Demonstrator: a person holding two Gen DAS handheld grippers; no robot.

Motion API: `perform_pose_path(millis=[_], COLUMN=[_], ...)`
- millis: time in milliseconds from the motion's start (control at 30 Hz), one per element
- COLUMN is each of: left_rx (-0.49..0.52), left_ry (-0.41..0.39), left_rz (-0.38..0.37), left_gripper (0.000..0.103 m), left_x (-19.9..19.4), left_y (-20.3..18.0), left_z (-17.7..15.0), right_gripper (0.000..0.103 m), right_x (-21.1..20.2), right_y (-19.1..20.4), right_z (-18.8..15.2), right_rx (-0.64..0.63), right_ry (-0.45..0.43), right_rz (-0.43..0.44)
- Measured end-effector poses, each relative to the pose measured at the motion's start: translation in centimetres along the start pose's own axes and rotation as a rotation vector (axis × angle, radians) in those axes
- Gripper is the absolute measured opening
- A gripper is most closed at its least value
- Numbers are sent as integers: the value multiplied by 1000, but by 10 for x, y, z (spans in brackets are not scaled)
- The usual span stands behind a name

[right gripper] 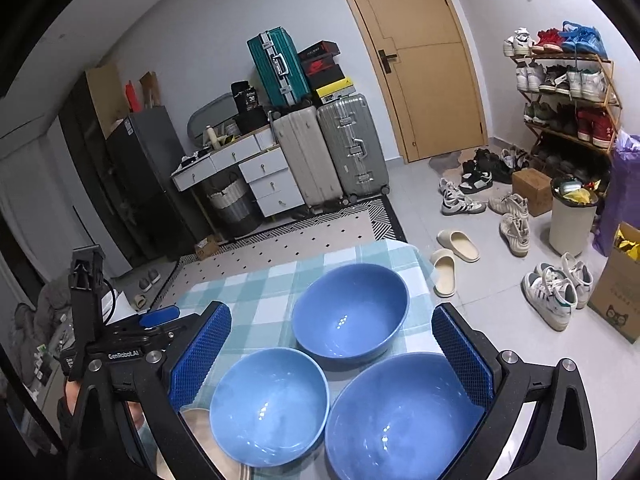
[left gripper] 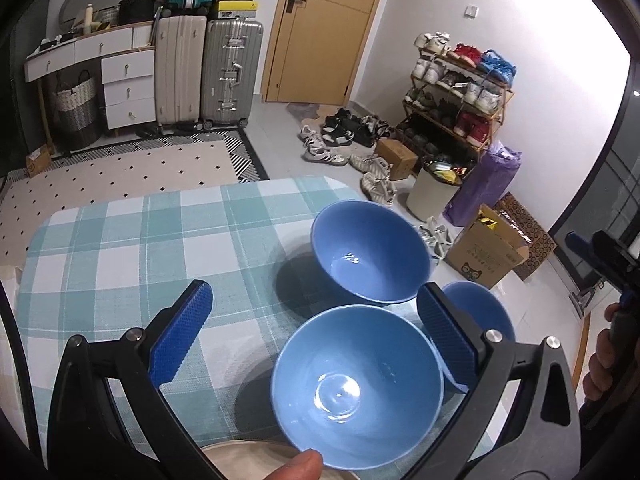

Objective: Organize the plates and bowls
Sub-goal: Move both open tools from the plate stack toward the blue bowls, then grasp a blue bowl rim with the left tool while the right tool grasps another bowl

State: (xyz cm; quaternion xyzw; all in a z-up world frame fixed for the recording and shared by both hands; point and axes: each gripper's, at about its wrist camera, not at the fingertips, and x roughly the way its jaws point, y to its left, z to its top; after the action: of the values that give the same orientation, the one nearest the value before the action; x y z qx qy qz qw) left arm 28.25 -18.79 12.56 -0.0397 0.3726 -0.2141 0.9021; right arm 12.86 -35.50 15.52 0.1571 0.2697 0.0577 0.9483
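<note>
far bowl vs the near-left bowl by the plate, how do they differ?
The far bowl is a darker blue; the near-left bowl is paler. The far bowl sits wholly on the checked tablecloth, toward the table's far end, while the near-left bowl overlaps the beige plate at the near edge. The far bowl looks a little wider, though the fisheye makes that unsure. Both are empty, upright and glossy, and neither is gripped.

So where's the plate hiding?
The plate peeks out at the table's near edge, tucked partly under the left blue bowl in the right wrist view, just behind the right gripper's left finger.
</note>
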Motion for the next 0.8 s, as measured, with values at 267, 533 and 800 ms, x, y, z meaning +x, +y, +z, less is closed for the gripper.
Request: perform_pose_path(millis=[267, 533, 800], left_rx=[4, -2, -4], left_ry=[-39, -41, 15], left_rz=[-18, 18, 45], left_gripper=[102, 102, 102], left_x=[-30, -37, 10], left_y=[-5, -2, 1], left_z=[6, 16, 24], right_gripper=[102, 102, 102], right_x=[-64, -73, -13], right_y=[17, 5, -39], right_z=[25, 63, 55], right_rx=[9, -12, 71], right_ry=[-127, -144, -33], right_rz=[-23, -86, -98])
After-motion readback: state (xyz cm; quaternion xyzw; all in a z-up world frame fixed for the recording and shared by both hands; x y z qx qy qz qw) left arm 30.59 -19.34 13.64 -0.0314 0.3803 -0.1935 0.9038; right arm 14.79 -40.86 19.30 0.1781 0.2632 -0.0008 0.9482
